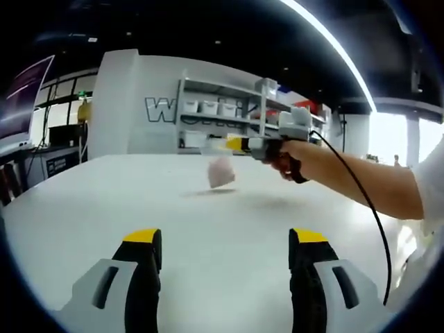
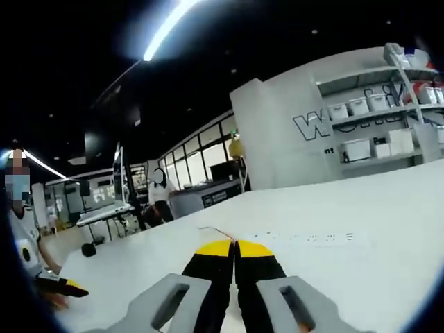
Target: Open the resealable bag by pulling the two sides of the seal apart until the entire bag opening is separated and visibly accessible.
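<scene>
While hanging from the right hand-held gripper point(image 1: 232, 144): resealable bag point(image 1: 221, 171), pale and blurred, dangling below the closed tips, off the white surface point(image 1: 208, 229), well ahead of the left hand-held gripper point(image 1: 224, 239).
Left hand-held gripper: spread wide, nothing between the jaws, low over the surface, pointed toward the bag.
Right hand-held gripper point(image 2: 234, 244): pressed together on a thin clear edge, likely one lip of the bag; film barely visible past the tips in the right gripper view.
Weight: judged very light; hangs loosely from a single pinch.
Stiffness: soft, floppy film; likely to sway and twist when tugged.
Grip: probably slick plastic, so a firm pinch close to the seal.
Where to hold: opposite lip, just beside the right hand-held gripper, above the zip track.
Risk: catching both layers together, or slipping off the lip.
</scene>
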The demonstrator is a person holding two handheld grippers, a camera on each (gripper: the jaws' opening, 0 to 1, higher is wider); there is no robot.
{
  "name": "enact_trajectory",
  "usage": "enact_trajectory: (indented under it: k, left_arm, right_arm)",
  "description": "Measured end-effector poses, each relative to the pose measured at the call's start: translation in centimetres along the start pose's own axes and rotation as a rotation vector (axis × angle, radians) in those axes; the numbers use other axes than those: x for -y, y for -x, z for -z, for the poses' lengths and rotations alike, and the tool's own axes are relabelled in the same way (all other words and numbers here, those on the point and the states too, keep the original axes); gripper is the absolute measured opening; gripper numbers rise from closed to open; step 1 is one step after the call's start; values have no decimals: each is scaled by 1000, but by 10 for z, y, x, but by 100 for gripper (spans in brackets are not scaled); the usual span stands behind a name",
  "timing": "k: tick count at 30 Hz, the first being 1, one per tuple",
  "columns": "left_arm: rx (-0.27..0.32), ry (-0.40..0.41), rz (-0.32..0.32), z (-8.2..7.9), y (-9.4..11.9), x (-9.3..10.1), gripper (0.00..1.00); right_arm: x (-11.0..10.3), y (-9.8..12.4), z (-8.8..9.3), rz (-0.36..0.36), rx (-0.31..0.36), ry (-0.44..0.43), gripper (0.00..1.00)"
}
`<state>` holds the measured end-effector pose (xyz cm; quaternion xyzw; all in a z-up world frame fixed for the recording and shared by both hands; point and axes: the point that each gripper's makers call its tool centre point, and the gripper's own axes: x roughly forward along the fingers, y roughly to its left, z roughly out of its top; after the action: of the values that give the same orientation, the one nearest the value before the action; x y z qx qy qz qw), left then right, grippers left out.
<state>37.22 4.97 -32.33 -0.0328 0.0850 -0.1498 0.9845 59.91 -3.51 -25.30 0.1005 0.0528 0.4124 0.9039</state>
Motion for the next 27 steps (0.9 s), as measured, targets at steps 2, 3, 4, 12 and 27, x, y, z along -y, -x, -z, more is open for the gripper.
enact_trajectory:
  k: [2, 3, 4, 12, 27]
  left_arm:
    - [-1, 0, 1, 0, 0, 0, 74]
    - [-2, 0, 1, 1, 0, 0, 74]
    - [-1, 2, 2, 1, 0, 0, 74]
    - [0, 3, 5, 0, 1, 2, 74]
    - [5, 10, 10, -1, 1, 2, 74]
  right_arm:
    - [1, 0, 0, 0, 0, -5, 0]
    - [2, 1, 0, -1, 1, -8, 0]
    - [2, 1, 1, -1, 2, -12, 0]
    - [-3, 11, 5, -14, 11, -41, 0]
    - [-23, 36, 8, -46, 40, -80, 0]
